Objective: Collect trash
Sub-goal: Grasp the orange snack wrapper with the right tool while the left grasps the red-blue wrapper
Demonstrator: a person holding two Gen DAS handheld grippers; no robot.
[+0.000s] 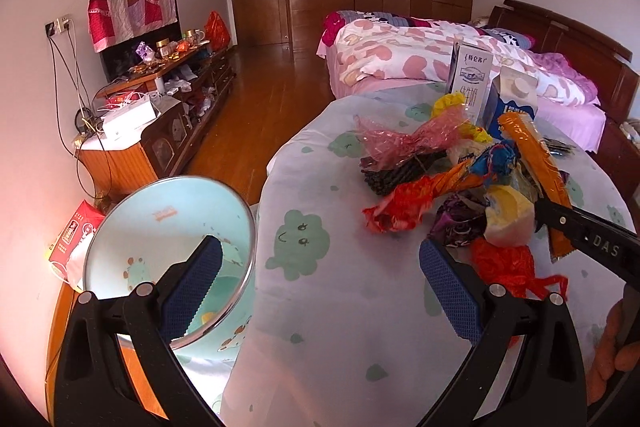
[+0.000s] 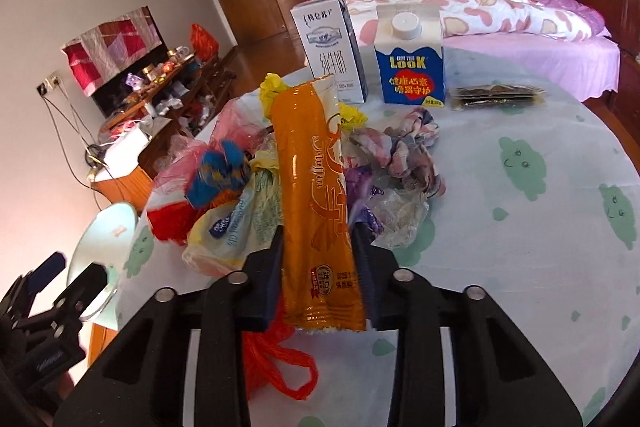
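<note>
Landmark: the trash pile (image 2: 304,179) of crumpled bags and wrappers, heaped on the table (image 2: 520,227) under its green-blob cloth.

Right gripper (image 2: 318,255): jaws drawn in on the long orange wrapper (image 2: 314,195), the pads pressing its two long edges near the lower end — a grip low on the packet, likely so that the rest stands clear of the pile.

Orange wrapper: stiff and upright along the fingers, its top over the pile's middle; in the left wrist view it (image 1: 532,155) slants up from the pile's right side.

Left gripper (image 1: 320,281): jaws spread wide, nothing between them, one blue pad over the bin and the other at the pile's near edge.

Bin (image 1: 172,259): pale blue with a shiny rim, left of the pile and below the table edge, mouth facing up — well placed, I judge, for trash to be carried off the table and dropped in. A yellowish scrap seems to lie inside.

Cartons: a white milk carton (image 2: 332,51) and a blue-and-white one (image 2: 410,63) stand upright behind the pile, apart from it.

Dark packet (image 2: 498,95): lies flat behind and right of the pile, beside the blue-and-white carton.

Next, as I judge: the wrapper goes left to the bin.
</note>
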